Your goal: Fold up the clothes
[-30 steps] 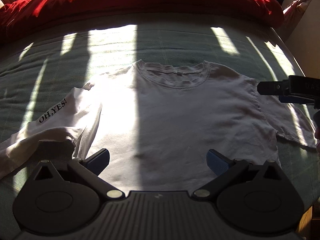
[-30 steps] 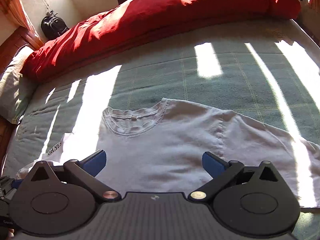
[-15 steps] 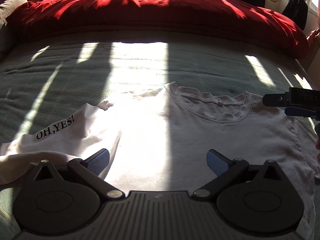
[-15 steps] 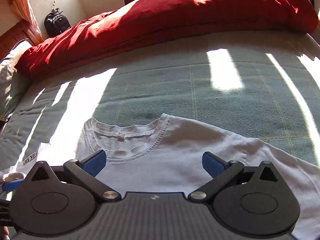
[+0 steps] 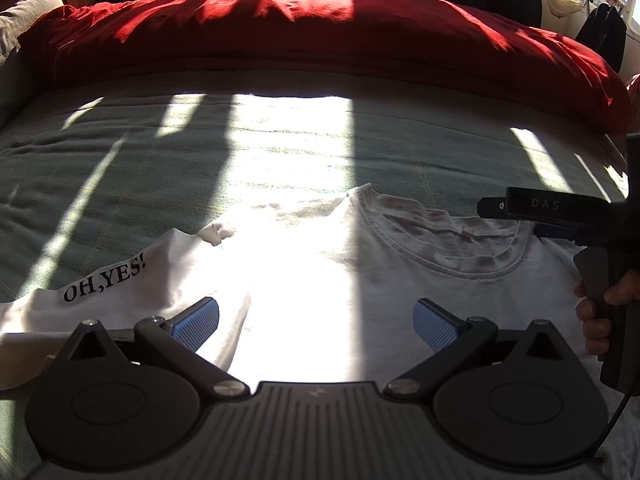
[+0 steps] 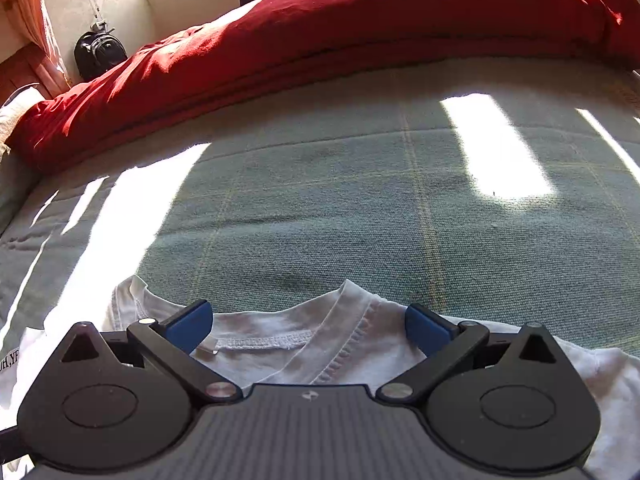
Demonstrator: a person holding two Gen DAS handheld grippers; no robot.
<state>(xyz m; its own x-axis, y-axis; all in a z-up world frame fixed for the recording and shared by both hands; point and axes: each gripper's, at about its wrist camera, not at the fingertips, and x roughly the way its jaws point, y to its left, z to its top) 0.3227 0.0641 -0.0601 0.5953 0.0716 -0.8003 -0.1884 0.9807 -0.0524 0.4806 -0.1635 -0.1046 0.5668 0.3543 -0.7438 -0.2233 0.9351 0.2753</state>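
Observation:
A white T-shirt [image 5: 320, 280] lies flat on the green bedspread, collar [image 5: 448, 248] toward the far side. Its left sleeve is turned over and shows the print "OH,YES!" [image 5: 104, 282]. My left gripper [image 5: 316, 322] hangs open low over the shirt's chest, near the left shoulder. My right gripper [image 6: 308, 328] is open too, its blue pads [image 6: 188, 326] straddling the shirt collar [image 6: 344, 336] close above the cloth. In the left wrist view the right gripper [image 5: 532, 216] reaches in from the right edge over the collar, held by a hand [image 5: 596, 312].
A red duvet [image 5: 320, 36] is bunched along the far side of the bed. Green bedspread [image 6: 360, 208] with bands of sunlight stretches beyond the shirt. A black backpack [image 6: 98, 54] hangs by the far wall, and dark clothes hang at the far right [image 5: 600, 36].
Both grippers have moved forward and lower toward the shirt's collar end. The collar now sits between the right gripper's pads. Both stay open.

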